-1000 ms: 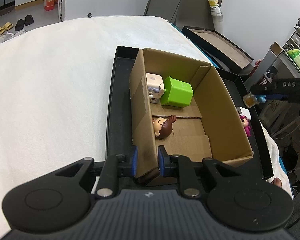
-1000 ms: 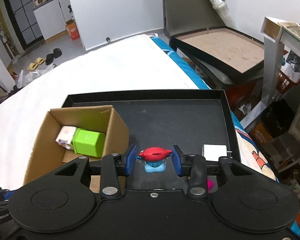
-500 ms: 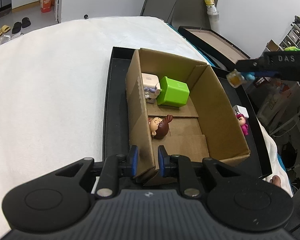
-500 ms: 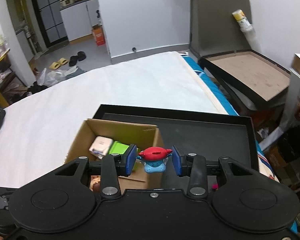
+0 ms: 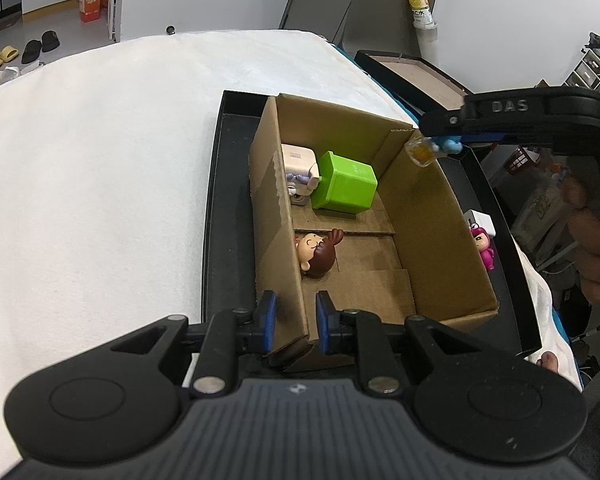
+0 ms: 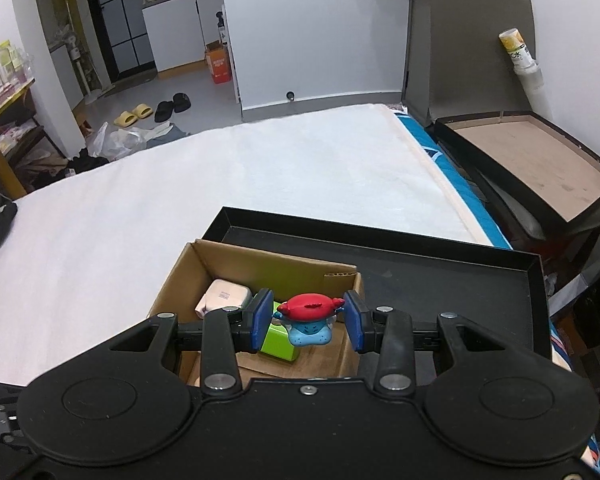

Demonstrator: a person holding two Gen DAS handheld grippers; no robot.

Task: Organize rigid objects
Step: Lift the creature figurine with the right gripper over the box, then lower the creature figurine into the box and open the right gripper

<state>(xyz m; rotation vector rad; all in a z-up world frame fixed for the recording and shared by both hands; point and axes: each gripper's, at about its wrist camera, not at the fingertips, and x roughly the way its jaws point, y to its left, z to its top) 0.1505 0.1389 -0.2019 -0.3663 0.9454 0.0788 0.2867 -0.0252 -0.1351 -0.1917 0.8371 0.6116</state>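
- White bed cover (image 5: pixel 100 168): a broad, soft, faintly napped sheet over the mattress, carrying everything else.
- Black tray (image 6: pixel 440 276): shallow, rectangular, matte, with a thin raised rim, resting on the cover.
- Cardboard box (image 5: pixel 432 220): open-topped, brown corrugated board with raw edges, standing inside the tray on its left part.
- Left gripper (image 5: pixel 293 322): jaws narrow, the blue pads pinching the near corner of the box's left wall.
- Green cube (image 5: pixel 346 188): glossy plastic with rounded edges, at the box's far end, touching a cream block (image 5: pixel 298 160).
- Brown-haired doll head (image 5: pixel 316 254): smooth and round, lying against the left wall.
- Pink figure (image 5: pixel 485 250): on the tray just outside the right wall.
- Right gripper (image 6: pixel 306 320): jaws partly closed on a small toy figure (image 6: pixel 309 318), red-capped with a blue body, hanging above the box's far right corner.
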